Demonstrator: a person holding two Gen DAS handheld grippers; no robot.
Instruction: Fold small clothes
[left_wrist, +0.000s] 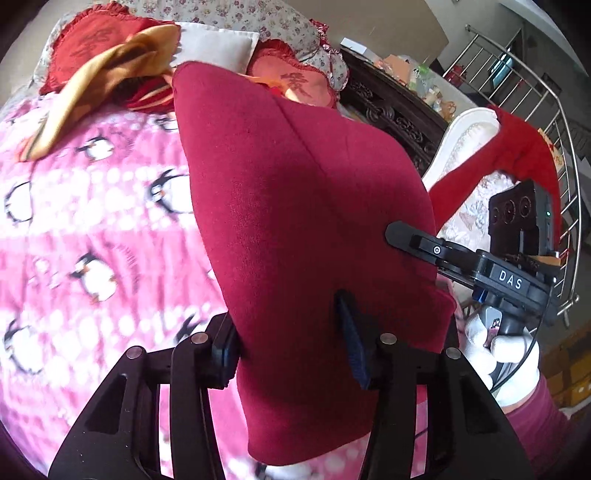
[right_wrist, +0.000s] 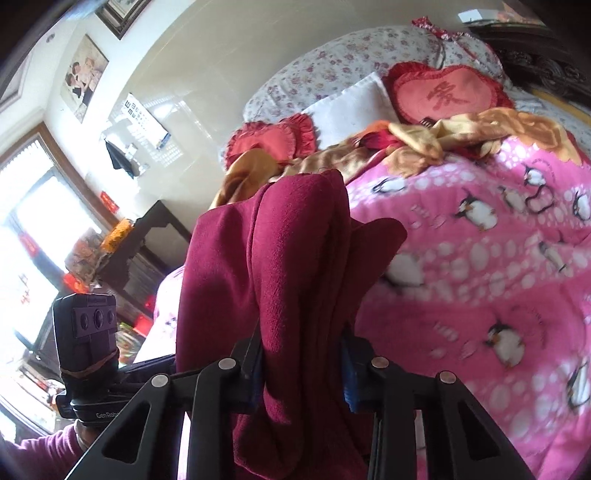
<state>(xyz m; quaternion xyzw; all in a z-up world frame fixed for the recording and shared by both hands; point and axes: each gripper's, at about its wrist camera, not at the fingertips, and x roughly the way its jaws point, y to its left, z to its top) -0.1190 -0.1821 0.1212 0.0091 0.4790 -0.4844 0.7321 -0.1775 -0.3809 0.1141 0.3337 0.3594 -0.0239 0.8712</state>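
No containers showing in either view; everything is lying loose on the bed. The left gripper (left_wrist: 291, 347) is pinching a dark red garment (left_wrist: 295, 206) between its two pads, the cloth standing up from the jaws in a broad sheet and blocking the middle of the left wrist view. The right gripper (right_wrist: 303, 373) is likewise pinching the garment (right_wrist: 280, 280), here bunched into thick vertical folds rising out of the jaws, with a flap spilling to the right. The garment is hanging above a pink quilt (left_wrist: 92, 229) printed with penguins, not lying flat on it. Only the left view is showing the right gripper (left_wrist: 413, 238) from the side, one black finger lying against the cloth's edge, a white-gloved hand (left_wrist: 495, 354) gripping its handle and a brighter red strip of cloth (left_wrist: 480, 166) trailing off behind. Only the right view is showing the left tool's camera block (right_wrist: 92, 317), a maroon sleeve (right_wrist: 40, 454) below it, a window (right_wrist: 33, 221) and wall posters (right_wrist: 85, 74). Both views are taking in heart-shaped red cushions (right_wrist: 443, 92), a white pillow (left_wrist: 218, 44) and a crumpled golden cloth (left_wrist: 110, 81) at the head of the bed.
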